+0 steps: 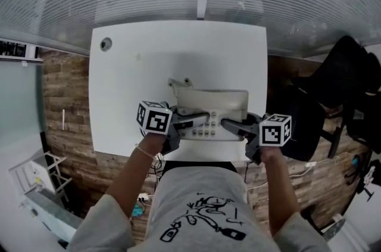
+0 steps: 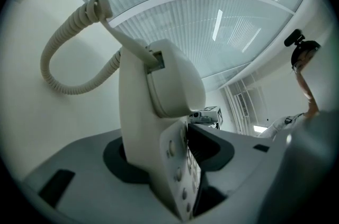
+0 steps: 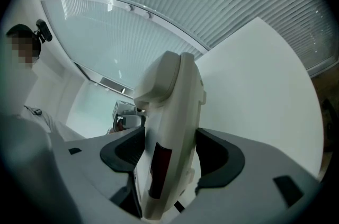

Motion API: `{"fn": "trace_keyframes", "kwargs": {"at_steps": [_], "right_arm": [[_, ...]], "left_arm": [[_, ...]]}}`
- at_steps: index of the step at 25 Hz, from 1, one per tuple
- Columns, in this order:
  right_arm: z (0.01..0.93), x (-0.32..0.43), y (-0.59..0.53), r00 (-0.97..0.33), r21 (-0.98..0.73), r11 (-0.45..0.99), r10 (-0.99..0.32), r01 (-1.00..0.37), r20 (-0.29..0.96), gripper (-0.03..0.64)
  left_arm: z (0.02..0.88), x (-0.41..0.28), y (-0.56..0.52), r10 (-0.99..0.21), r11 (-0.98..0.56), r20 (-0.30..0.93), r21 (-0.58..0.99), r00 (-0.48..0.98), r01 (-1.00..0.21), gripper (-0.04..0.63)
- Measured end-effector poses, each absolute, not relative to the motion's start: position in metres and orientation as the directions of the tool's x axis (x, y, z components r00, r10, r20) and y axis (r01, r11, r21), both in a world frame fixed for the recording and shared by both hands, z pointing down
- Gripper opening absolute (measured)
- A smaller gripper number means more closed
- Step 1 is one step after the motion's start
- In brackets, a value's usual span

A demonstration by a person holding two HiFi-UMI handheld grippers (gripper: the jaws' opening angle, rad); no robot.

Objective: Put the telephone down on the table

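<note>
A cream-white desk telephone (image 1: 214,103) with its handset and a row of buttons is held level over the near part of the white table (image 1: 125,90). My left gripper (image 1: 191,121) is shut on its left end and my right gripper (image 1: 231,124) on its right end. In the left gripper view the telephone (image 2: 159,106) stands clamped between the dark pads (image 2: 119,162), and its coiled cord (image 2: 58,61) loops off to the left. The right gripper view has the telephone's side (image 3: 172,122) pinched between both pads (image 3: 220,157). Whether it touches the tabletop is unclear.
A round grommet hole (image 1: 106,44) sits at the table's far left corner. A black chair (image 1: 336,87) stands right of the table. On the wooden floor at lower left are a white rack (image 1: 36,176) and loose cables (image 1: 143,197). A ribbed glass wall runs behind the table.
</note>
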State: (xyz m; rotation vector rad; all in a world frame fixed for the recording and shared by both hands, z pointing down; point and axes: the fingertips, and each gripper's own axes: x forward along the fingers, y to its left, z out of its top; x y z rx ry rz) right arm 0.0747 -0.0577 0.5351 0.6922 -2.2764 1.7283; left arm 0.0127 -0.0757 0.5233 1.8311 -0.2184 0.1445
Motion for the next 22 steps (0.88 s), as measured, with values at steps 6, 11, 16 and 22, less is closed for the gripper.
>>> {"fn": "trace_keyframes", "kwargs": {"at_steps": [6, 11, 16, 22], "right_arm": [[0.551, 0.071, -0.059, -0.874, -0.857, 0.2, -0.224, -0.475, 0.432, 0.316], [0.562, 0.071, -0.053, -0.876, -0.863, 0.181, -0.208, -0.471, 0.435, 0.316], [0.576, 0.071, -0.045, -0.878, -0.868, 0.164, -0.194, -0.468, 0.437, 0.316], [0.592, 0.073, -0.032, -0.876, -0.867, 0.15, -0.172, -0.474, 0.45, 0.314]], "left_arm": [[0.538, 0.009, -0.076, -0.08, -0.241, 0.216, 0.943, 0.973, -0.229, 0.219], [0.551, 0.009, -0.07, -0.088, -0.219, 0.222, 0.947, 0.971, -0.236, 0.221], [0.565, 0.01, -0.062, -0.083, -0.204, 0.232, 0.948, 0.969, -0.245, 0.222], [0.581, 0.011, -0.049, -0.07, -0.185, 0.257, 0.946, 0.964, -0.266, 0.225]]}}
